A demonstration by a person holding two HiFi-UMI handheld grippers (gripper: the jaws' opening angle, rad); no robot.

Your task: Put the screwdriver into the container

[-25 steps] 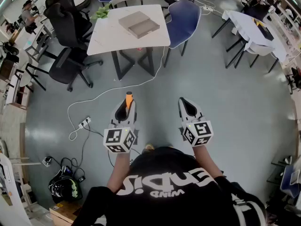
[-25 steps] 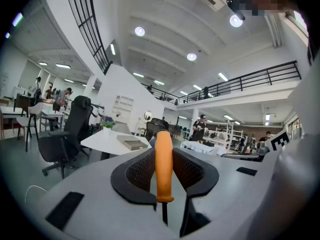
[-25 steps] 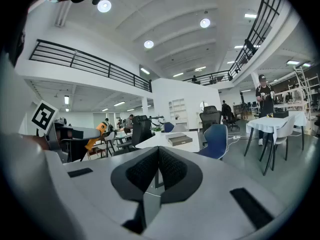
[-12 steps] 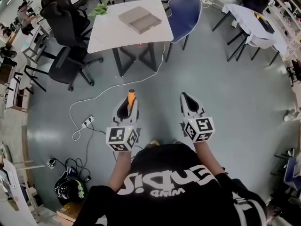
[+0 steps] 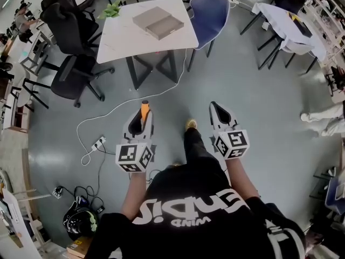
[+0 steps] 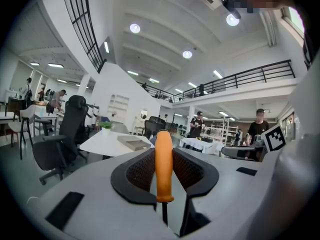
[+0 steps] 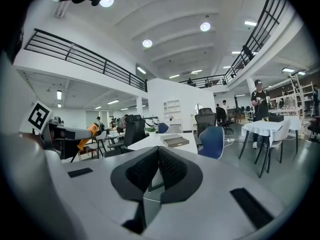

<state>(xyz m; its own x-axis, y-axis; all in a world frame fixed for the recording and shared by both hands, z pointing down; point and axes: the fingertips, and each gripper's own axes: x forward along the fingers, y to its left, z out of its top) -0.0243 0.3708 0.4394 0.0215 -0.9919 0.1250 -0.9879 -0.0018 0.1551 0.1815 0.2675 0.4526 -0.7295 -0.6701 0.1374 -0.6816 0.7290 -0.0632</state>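
Right now your left claw (image 5: 139, 125) is clenched on the screwdriver (image 5: 144, 109). Its orange handle stands between the jaws and pokes past their tips, and its dark shaft runs back toward the claw's body. Your right claw (image 5: 220, 115) is pressed together with nothing in it. Both hang over the grey floor (image 5: 259, 107), on either side of your forward leg (image 5: 194, 144). The container (image 5: 158, 22), a flat grey box, lies on the white bench (image 5: 121, 45) well ahead, far from the screwdriver. A blue chair (image 5: 207, 12) stands at the bench's right side, a black office chair (image 5: 73, 77) at its left.
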